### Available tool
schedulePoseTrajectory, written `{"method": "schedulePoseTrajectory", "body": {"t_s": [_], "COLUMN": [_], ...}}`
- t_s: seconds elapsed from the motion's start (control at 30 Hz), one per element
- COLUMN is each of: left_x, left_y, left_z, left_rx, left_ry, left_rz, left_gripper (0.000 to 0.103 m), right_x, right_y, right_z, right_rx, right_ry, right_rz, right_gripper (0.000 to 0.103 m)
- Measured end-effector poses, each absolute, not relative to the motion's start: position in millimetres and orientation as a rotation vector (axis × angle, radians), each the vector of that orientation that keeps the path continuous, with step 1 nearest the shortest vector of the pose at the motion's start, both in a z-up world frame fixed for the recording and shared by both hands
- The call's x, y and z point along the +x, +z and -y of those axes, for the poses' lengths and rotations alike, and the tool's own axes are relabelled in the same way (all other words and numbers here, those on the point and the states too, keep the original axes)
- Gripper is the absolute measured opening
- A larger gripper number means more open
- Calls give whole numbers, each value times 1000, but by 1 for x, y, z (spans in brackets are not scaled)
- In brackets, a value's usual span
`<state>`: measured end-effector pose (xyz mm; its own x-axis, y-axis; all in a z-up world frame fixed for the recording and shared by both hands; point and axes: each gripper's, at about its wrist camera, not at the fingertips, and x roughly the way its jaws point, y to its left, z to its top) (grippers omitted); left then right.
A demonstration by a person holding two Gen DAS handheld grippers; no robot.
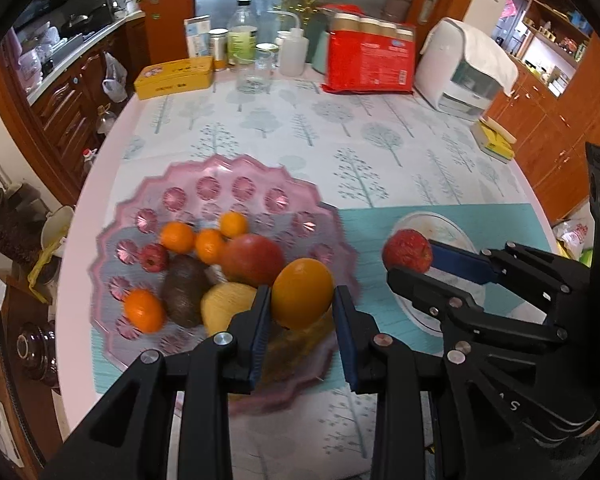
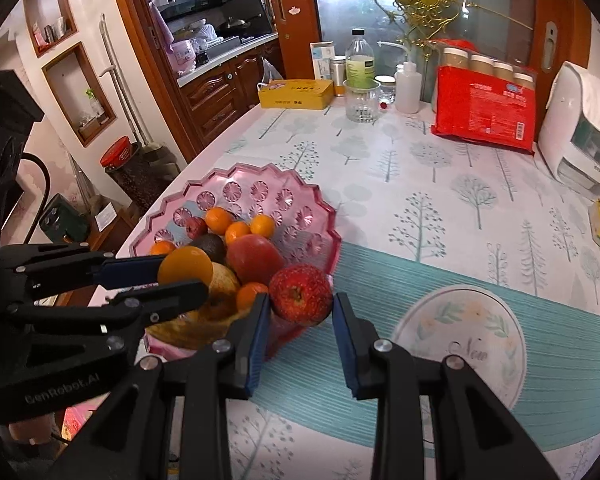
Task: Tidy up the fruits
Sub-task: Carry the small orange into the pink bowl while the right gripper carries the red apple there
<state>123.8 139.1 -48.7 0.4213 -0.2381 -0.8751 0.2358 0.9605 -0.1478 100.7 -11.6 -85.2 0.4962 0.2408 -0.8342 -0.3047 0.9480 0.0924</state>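
My left gripper [image 1: 301,304] is shut on a large orange [image 1: 302,293] and holds it above the near side of the pink fruit bowl [image 1: 220,176]. The bowl holds small oranges [image 1: 177,237], a red apple [image 1: 253,259], a dark avocado [image 1: 184,290], a small red fruit and a yellow pear. My right gripper [image 2: 301,305] is shut on a red apple [image 2: 300,294] and holds it just right of the bowl [image 2: 236,178], left of the white floral plate [image 2: 460,320]. The right gripper also shows in the left wrist view [image 1: 410,258] over that plate [image 1: 440,224].
The bowl and plate rest on a teal mat [image 2: 480,276] on a tree-print tablecloth. At the table's back stand a yellow tin [image 2: 296,94], a glass [image 2: 362,102], bottles, a red package [image 2: 484,108] and a white appliance [image 2: 580,132]. A yellow box [image 1: 494,140] lies at the right edge.
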Motion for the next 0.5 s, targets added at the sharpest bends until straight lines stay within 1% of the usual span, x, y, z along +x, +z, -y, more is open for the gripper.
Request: {"method": "schedulePoseTrajectory", "body": {"t_s": [0.27,0.5], "left_x": [160,185], "left_y": [-55,-73], "left_z": [-174,-194], "left_rx": [15,16], "left_ry": [-245,-208], "left_rz": [-1081,-1110], "left_gripper": [29,29], "right_x": [127,144], "right_y": [-98,-108], "right_z": [-13,-31], "right_rx": [-39,-32], "right_ry": [303,285], "right_rz": [-1028,-1045], "right_gripper": [32,32]}}
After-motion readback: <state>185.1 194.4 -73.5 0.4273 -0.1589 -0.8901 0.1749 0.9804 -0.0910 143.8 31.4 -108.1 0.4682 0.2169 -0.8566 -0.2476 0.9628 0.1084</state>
